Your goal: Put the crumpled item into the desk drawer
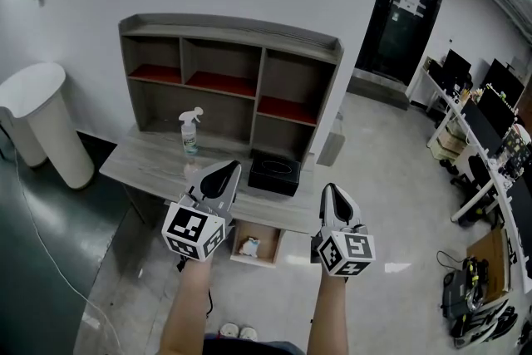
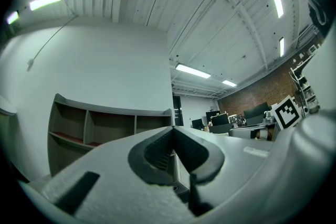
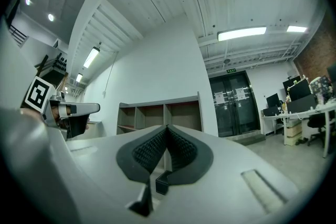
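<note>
In the head view a wooden drawer (image 1: 268, 256) stands pulled out under the grey desk (image 1: 150, 166). A white crumpled item (image 1: 249, 246) lies inside it. My left gripper (image 1: 229, 169) is held above the desk's front edge, over and left of the drawer. Its jaws are shut with nothing between them, and its pads meet in the left gripper view (image 2: 172, 129). My right gripper (image 1: 330, 189) hovers to the right of the drawer, also shut and empty (image 3: 167, 127). Both point toward the shelf unit (image 1: 229, 71) and touch nothing.
A spray bottle (image 1: 190, 131) and a black box (image 1: 274, 175) stand on the desk. A white bin (image 1: 46, 122) is at the left. Office desks with monitors (image 1: 478, 116) line the right. A dark double door (image 1: 403, 8) is at the back.
</note>
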`<state>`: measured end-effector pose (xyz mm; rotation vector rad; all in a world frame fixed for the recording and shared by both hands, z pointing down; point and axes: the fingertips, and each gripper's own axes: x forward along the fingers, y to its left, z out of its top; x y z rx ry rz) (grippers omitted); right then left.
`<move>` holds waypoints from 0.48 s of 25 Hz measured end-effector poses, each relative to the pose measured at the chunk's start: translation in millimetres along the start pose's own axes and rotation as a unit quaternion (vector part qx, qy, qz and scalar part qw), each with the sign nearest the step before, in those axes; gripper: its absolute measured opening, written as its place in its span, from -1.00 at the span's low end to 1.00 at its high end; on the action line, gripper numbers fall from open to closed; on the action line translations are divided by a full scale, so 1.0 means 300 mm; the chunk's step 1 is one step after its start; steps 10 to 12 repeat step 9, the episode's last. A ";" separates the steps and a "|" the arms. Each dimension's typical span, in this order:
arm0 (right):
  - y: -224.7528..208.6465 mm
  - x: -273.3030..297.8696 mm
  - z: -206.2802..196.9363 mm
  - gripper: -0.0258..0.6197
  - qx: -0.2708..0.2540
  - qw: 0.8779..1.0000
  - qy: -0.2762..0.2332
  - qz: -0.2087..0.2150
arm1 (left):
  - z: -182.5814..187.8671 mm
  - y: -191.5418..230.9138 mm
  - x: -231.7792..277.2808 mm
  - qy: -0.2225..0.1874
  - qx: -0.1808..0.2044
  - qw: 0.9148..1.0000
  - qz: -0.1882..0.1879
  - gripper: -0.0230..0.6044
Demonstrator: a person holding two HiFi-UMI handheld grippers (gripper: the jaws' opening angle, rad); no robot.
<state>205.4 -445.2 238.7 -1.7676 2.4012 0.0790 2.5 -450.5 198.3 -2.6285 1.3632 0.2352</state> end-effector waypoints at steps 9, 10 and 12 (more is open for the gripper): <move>-0.017 -0.012 0.000 -0.89 0.002 1.000 0.002 0.001 | 0.001 -0.009 0.003 0.000 -0.001 1.000 0.005 -0.91; -0.017 -0.012 0.000 -0.89 0.002 1.000 0.002 0.001 | 0.001 -0.009 0.003 0.000 -0.001 1.000 0.005 -0.91; -0.017 -0.012 0.000 -0.89 0.002 1.000 0.002 0.001 | 0.001 -0.009 0.003 0.000 -0.001 1.000 0.005 -0.91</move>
